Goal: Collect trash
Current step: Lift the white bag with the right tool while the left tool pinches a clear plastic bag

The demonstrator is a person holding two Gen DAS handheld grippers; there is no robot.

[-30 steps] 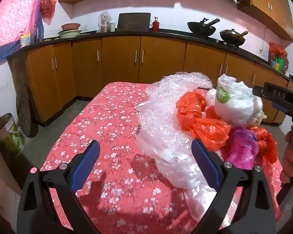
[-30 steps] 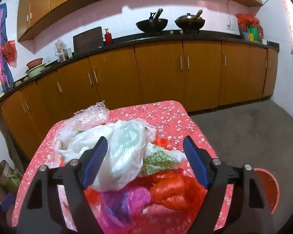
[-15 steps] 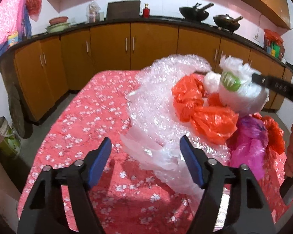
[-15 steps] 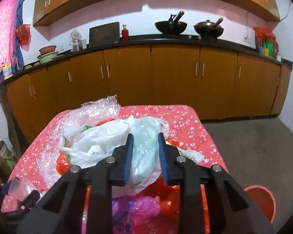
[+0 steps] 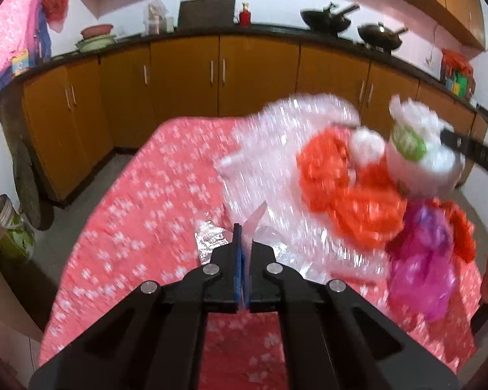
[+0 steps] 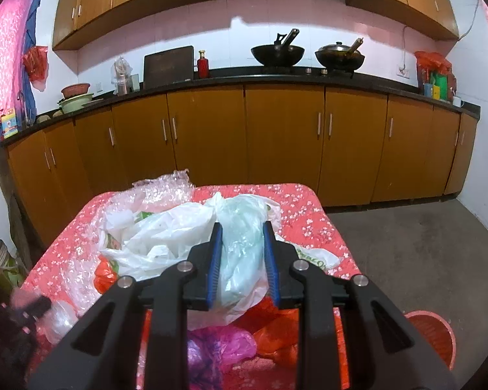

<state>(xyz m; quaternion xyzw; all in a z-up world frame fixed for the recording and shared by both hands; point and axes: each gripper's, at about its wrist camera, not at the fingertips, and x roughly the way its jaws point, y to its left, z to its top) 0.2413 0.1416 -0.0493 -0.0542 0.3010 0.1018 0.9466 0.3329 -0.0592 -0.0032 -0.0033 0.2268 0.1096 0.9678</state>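
A heap of plastic trash lies on the red flowered table (image 5: 153, 214): clear bubble wrap (image 5: 276, 149), orange bags (image 5: 351, 191), a pink bag (image 5: 423, 260) and a white bag (image 5: 419, 156). My left gripper (image 5: 243, 237) is shut on a corner of the clear bubble wrap at the heap's near edge. My right gripper (image 6: 242, 240) is shut on the white bag (image 6: 240, 243) on top of the heap, with the pink bag (image 6: 218, 351) and the orange bags (image 6: 276, 338) below it. The left wrist view is blurred.
An orange bin (image 6: 432, 334) stands on the floor at the table's right. Brown kitchen cabinets (image 6: 276, 143) with woks (image 6: 278, 53) on the counter run behind the table. A pail (image 5: 6, 227) stands on the floor at the left.
My left gripper closed from wide open onto the bubble wrap's edge. My right gripper closed on the white bag and lifted slightly.
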